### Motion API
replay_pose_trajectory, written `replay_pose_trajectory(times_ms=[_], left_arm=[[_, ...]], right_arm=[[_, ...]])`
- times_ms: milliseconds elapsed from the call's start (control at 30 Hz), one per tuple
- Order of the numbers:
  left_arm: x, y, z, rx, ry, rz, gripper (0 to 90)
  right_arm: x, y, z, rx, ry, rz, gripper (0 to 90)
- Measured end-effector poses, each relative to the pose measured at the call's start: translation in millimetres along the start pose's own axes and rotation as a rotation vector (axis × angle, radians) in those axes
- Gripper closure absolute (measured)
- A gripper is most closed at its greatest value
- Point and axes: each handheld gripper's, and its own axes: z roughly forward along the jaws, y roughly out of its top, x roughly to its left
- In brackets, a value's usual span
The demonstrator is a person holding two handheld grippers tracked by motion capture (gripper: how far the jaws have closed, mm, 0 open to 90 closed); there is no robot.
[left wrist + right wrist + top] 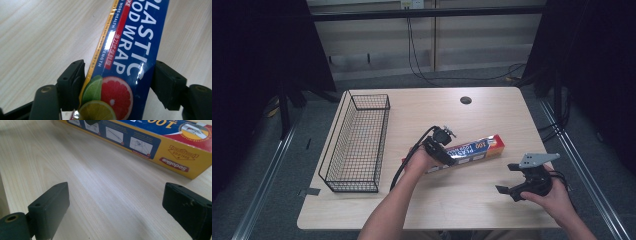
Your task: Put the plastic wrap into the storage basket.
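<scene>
— Since it is a long cardboard box, will the plastic wrap box (472, 151) be hard to pick up?

— I think not. It looks light and stiff, but shiny, so it may slip or tip if held at one end. Nearer the middle is safer.

— Where is it?

— Lying flat on the tabletop (452, 200), right of the wire basket (357, 145). It is blue with a yellow side, white words and fruit pictures.

— And the jaws?

— The left gripper (443, 152) has its jaws around the box's sides, at or almost touching them. The right gripper (512, 185) is wide open, holding nothing.
</scene>
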Motion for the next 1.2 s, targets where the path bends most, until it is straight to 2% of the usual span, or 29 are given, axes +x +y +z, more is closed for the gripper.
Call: replay_pose_trajectory(times_ms=[133,267,367,400,500,533,567,600,700,767,800,833,933,1000,1033,1167,1200], left_arm=[[-0.9,2.2,-0.4,0.012,-0.001,-0.017,38.2],[-2.7,3.5,0.1,0.012,0.015,-0.028,38.2],[-3.1,5.8,1.1,0.022,0.021,-0.017,35.7],[-3.8,5.9,2.5,0.007,0.024,-0.019,35.3],[-4.7,8.1,5.5,-0.009,0.009,-0.015,31.9],[-5.7,9.5,6.9,0.001,0.007,-0.008,29.3],[-6.3,11.1,8.9,0.006,0.018,0.013,29.4],[-7.4,12.4,10.1,0.016,0.02,0.009,29.7],[-6.8,14.6,13.6,-0.006,0.024,0.0,32.2],[-6.3,17.6,16.0,-0.02,0.012,-0.008,30.5],[-7.6,18.3,16.7,-0.02,0.035,-0.006,32.8],[-7.5,18.7,16.8,-0.015,0.037,0.007,35.8],[-8.5,21.4,14.6,0.022,0.038,0.019,39.4],[-9.0,21.9,13.8,0.026,0.046,0.02,40.4],[-8.0,20.8,11.4,0.02,0.042,-0.005,41.9],[-6.6,20.5,3.6,0.009,0.052,-0.011,42.8],[-5.7,20.8,-1.1,0.014,0.048,-0.025,42.9]], right_arm=[[-0.1,0.1,-0.8,-0.003,-0.003,0.003,7.2],[-0.6,0.0,-1.7,-0.006,-0.004,0.0,7.2],[-0.7,-0.2,-1.1,-0.004,0.001,0.002,7.2],[-0.6,-0.2,-0.9,-0.004,0.0,0.001,7.2],[-0.2,0.3,-0.5,-0.003,0.003,0.002,7.2],[0.0,0.6,-0.3,-0.003,0.003,0.002,7.2],[-0.2,0.7,-0.1,-0.003,0.003,-0.001,7.2],[-0.3,0.7,-0.1,-0.003,0.003,0.001,7.1],[-0.3,0.5,-0.2,-0.003,0.003,0.0,7.1],[-0.1,0.3,-0.1,0.002,0.0,-0.004,7.1],[-0.3,0.2,-0.1,0.002,0.002,-0.006,7.1],[-0.2,0.1,0.0,-0.001,0.003,-0.004,7.2],[-0.1,-0.3,-0.1,0.0,0.006,-0.004,7.2],[-0.2,-0.5,0.0,0.001,0.007,-0.004,7.2],[-0.4,-0.6,-0.2,-0.002,0.007,-0.006,7.2],[-0.2,-0.7,-0.9,-0.001,0.007,-0.003,7.2],[-0.3,-0.8,-0.9,-0.002,0.004,-0.005,7.2]])
